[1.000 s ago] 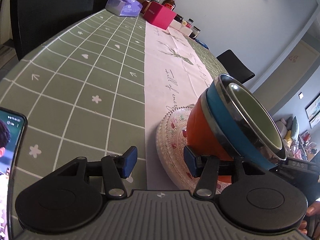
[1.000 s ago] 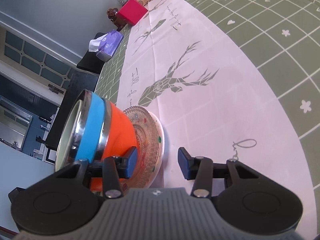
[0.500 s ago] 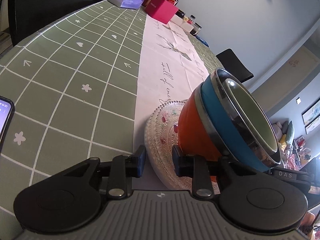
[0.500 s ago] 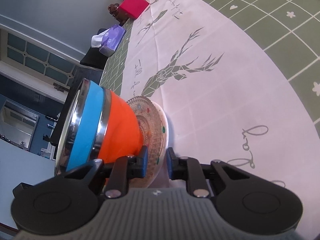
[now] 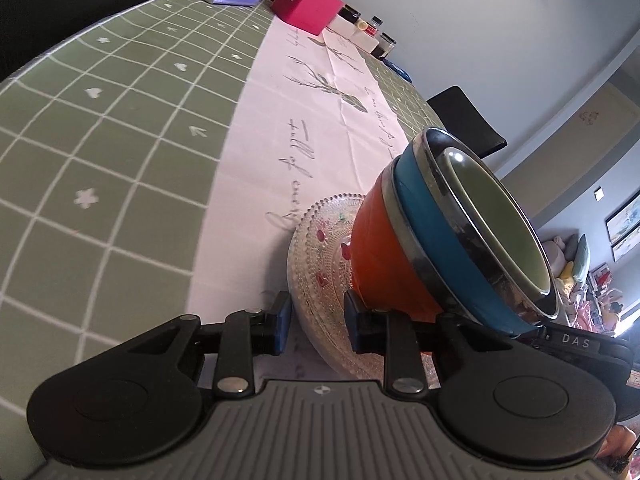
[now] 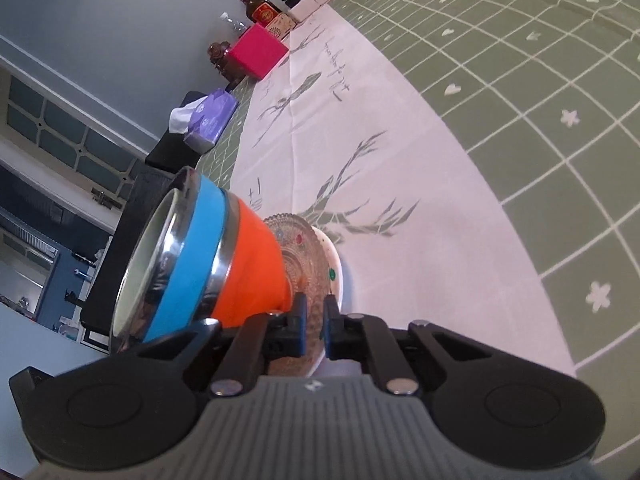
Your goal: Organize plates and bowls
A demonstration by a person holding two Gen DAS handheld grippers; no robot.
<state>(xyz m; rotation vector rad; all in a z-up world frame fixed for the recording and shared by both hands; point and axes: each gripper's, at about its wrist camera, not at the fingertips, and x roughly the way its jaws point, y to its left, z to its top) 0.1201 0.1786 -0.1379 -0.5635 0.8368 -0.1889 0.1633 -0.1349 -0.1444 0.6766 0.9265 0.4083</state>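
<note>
Both grippers, left gripper (image 5: 316, 322) and right gripper (image 6: 314, 330), pinch our glass plate (image 5: 320, 264) rim. It's brittle and slick under the stacked bowls (image 5: 448, 232), so we'd grip opposite edges.

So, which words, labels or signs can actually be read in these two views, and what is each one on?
"DAS": white letters on the black gripper part at the right edge of the left wrist view.
"Full of": script on the pink table runner; the rest of the script is unclear.
Tissue box, liquor bottle label, jars: print too small or blurred to read.
</note>
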